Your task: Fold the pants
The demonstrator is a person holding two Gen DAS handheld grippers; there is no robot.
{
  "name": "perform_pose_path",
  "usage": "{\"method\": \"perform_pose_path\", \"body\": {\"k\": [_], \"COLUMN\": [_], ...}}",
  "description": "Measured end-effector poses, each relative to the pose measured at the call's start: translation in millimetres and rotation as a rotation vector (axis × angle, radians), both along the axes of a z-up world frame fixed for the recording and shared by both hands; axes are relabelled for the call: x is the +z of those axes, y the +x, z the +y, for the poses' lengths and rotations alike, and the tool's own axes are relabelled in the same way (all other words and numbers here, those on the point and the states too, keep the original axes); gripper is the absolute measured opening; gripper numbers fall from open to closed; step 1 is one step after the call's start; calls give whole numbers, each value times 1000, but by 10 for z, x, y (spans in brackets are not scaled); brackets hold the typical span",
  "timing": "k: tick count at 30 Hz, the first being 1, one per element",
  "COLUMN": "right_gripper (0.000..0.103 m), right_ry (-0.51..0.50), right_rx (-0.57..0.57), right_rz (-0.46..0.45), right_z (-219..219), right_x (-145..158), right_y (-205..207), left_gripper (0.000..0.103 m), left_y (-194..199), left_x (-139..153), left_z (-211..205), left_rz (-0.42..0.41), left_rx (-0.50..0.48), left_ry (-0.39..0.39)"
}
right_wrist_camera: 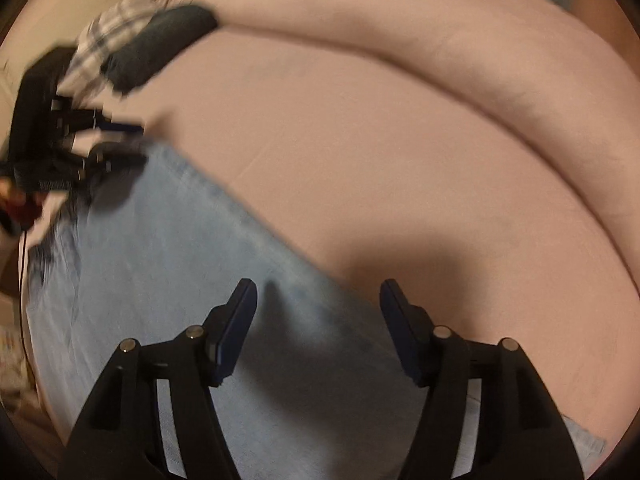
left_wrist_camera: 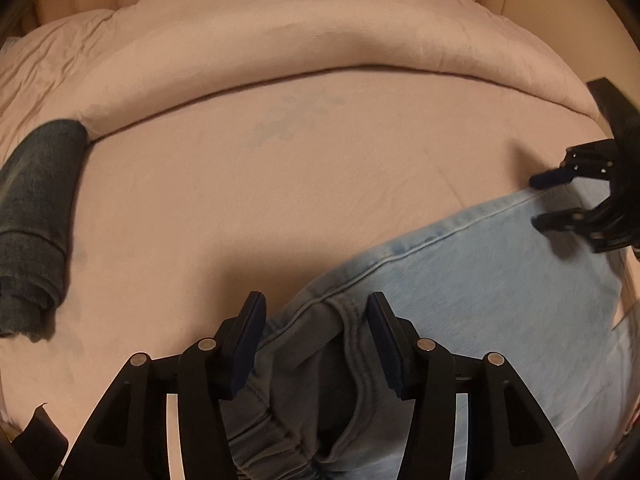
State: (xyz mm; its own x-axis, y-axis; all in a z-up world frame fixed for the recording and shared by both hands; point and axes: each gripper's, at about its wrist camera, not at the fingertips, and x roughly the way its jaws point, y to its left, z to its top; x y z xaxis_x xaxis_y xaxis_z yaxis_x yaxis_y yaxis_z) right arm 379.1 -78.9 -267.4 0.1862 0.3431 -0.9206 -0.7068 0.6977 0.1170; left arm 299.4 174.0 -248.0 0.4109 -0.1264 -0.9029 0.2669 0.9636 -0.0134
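The light-blue jeans [left_wrist_camera: 480, 264] lie flat on the pink bed sheet [left_wrist_camera: 248, 184], along the bed's near edge. The left gripper [left_wrist_camera: 316, 340] hangs with its fingers spread over the jeans' waistband end, holding nothing, while the right gripper [right_wrist_camera: 318, 328] is spread too, above the jeans' far edge near the leg end. A folded dark garment [left_wrist_camera: 36, 208] lies well apart, against the rolled pink duvet [left_wrist_camera: 320, 40].

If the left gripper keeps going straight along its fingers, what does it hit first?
Most likely the light blue denim pants: the open left gripper straddles their bunched waistband, with the denim seam just ahead. Past that lies the bare pink bedsheet, then the rolled pink duvet. Height above the fabric is unclear.
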Motion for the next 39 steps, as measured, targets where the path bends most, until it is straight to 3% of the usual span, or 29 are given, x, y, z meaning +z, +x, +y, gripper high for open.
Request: {"method": "perform_pose_path", "body": {"k": [2,3,4,6,9,11,13,16,17,20,21,23,24,27,29,31,32,33,36,38,39], "right_gripper": [44,24,16,8,6,5,6,9,13,17,27,32,34,37,42,44,47,48,49,51,58], "right_ry": [-109,-110,-122,-232,-309,-273,-211,-216,-236,-213,-192,-148,-127,-19,-7,-94,-69,-44,-50,-44,-39], "right_rx": [56,65,58,110,121,76,35,33,34,-1,-17,-52,-61,-69,-58,-47,-51,-54,-114,-83,-54], "right_rz": [-62,-87,-112,-213,-275,-309,-287,-233,-243,-240,-227,-240,-243,-191,-143,-97,-130,-154,-68,-91,-118], "right_z": [153,194,226,403,556,572,504,402,404,411,329,262,227,49,-27,85,58,28,-8,79,124], "right_x": [-149,-130,-112,-124,-90,27,102,-73,-181,-69,-15,157,223,406,250,-106,-181,-162,-91,49,96], "right_y": [-51,-86,-117,-281,-342,-275,-223,-162,-196,-182,-218,-241,-271,-421,-544,-640,-675,-688,-596,-586,-582], "left_gripper": [48,42,28,26,24,24,26,48,51,53,56,72,73,73,79,89,90,90,89,89,89], "left_y": [18,15,5,-7,-19,-1,-6,63,78,37,3,-97,-152,-256,-262,-259,-229,-208,-239,-252,-259], "left_x": [-67,-60,-32,42,189,197,117,-84,-46,188,264,400,425,174,-112,-154,-155,-141,-29,-15,-53], "left_z": [-65,-98,-158,-229,-136,-79,-61,-132,-122,19,72,184,241,381,474,582,644,675,696,723,743], "left_rz": [-11,-26,-45,-96,-153,-156,-142,-84,-91,-111,-128,-163,-173,-105,-46,-78,-64,-43,-47,3,31], "left_rx": [-4,-11,-27,-22,13,25,15,40,66,118,127,139,144,160,189,244,295,323,325,308,304], "left_ry": [47,58,57,90,36,0,20,114,112,30,21,15,22,93,155,89,53,17,-42,-172,-235]}}
